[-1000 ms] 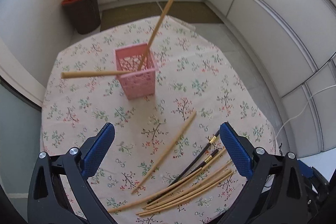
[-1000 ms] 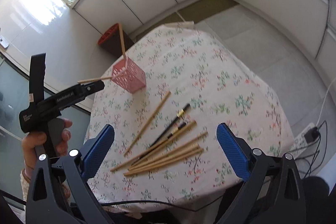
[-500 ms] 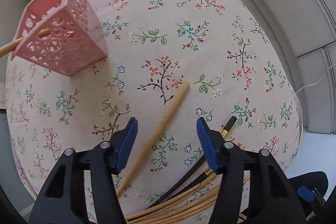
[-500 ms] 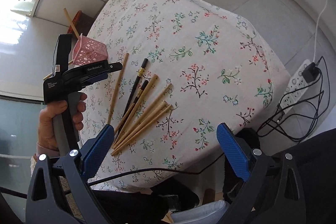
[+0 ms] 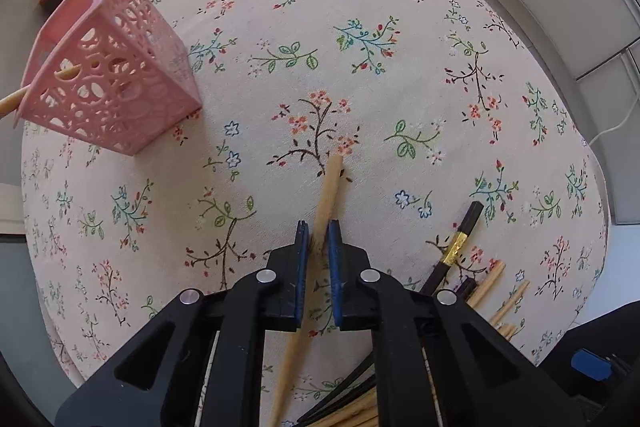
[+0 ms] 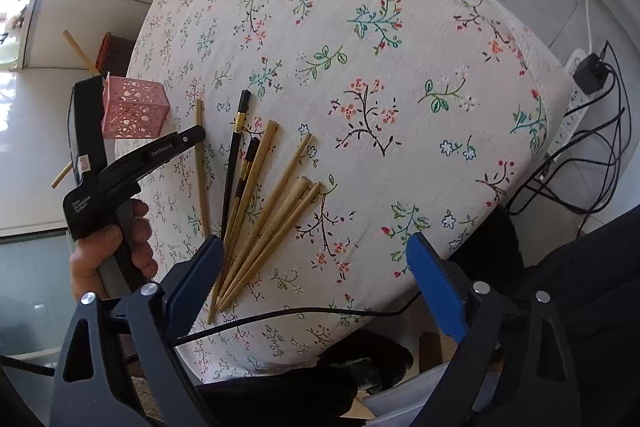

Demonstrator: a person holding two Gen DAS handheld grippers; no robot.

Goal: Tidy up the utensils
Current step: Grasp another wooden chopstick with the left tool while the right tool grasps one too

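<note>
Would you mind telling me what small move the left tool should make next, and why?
Probably lift straight up. The left tool is shut on the lone wooden chopstick, which lies flat on the tablecloth; it must clear the cloth before going to the pink basket.

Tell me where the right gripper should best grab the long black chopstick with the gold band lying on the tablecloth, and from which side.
Probably its upper half around the gold band, coming from above. The black chopstick lies flat on the tablecloth, and that end is free, while its lower end runs under the fanned bamboo chopsticks. Set the right gripper across its length.
</note>
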